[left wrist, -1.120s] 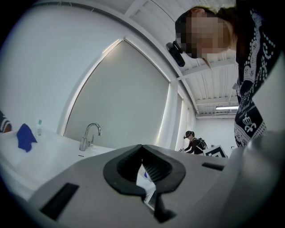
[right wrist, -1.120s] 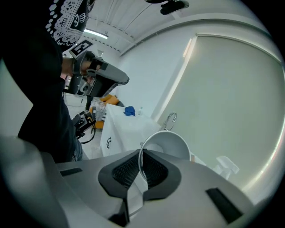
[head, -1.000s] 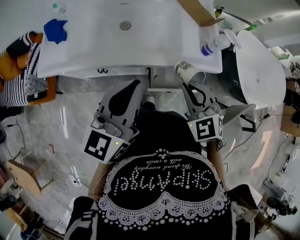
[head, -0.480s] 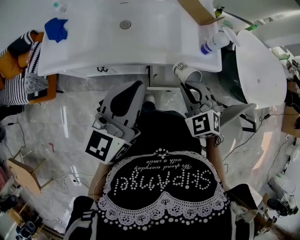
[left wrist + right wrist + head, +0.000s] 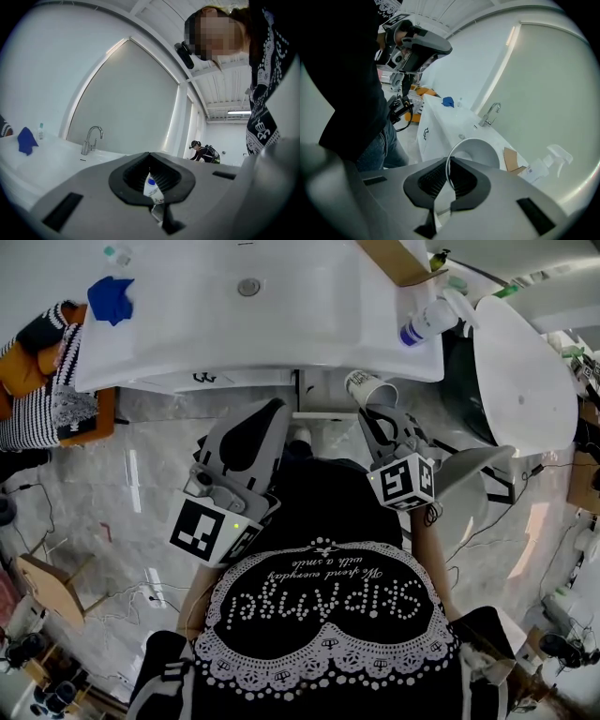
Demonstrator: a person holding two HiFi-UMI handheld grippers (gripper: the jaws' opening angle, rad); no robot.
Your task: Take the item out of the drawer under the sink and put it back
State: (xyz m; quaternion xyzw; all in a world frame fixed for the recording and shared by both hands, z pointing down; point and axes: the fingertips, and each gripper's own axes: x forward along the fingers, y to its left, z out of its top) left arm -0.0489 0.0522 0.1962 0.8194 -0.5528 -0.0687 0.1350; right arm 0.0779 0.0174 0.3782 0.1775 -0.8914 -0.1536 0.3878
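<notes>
Your right gripper (image 5: 378, 412) is pinched almost closed on the rim of the paper cup (image 5: 367, 388), at 1 o'clock by the sink (image 5: 187, 324) front. Hold that pinch firm and the cup level as you lower it. Your left gripper (image 5: 270, 412), closed and empty, can work the drawer (image 5: 234, 381).

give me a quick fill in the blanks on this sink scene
1. The paper cup is held by its rim in the ___ claw.
2. The small white tube is pinched in the ___ claw.
3. The cloth on the sink counter is ___.
Missing: right; left; blue.
</notes>
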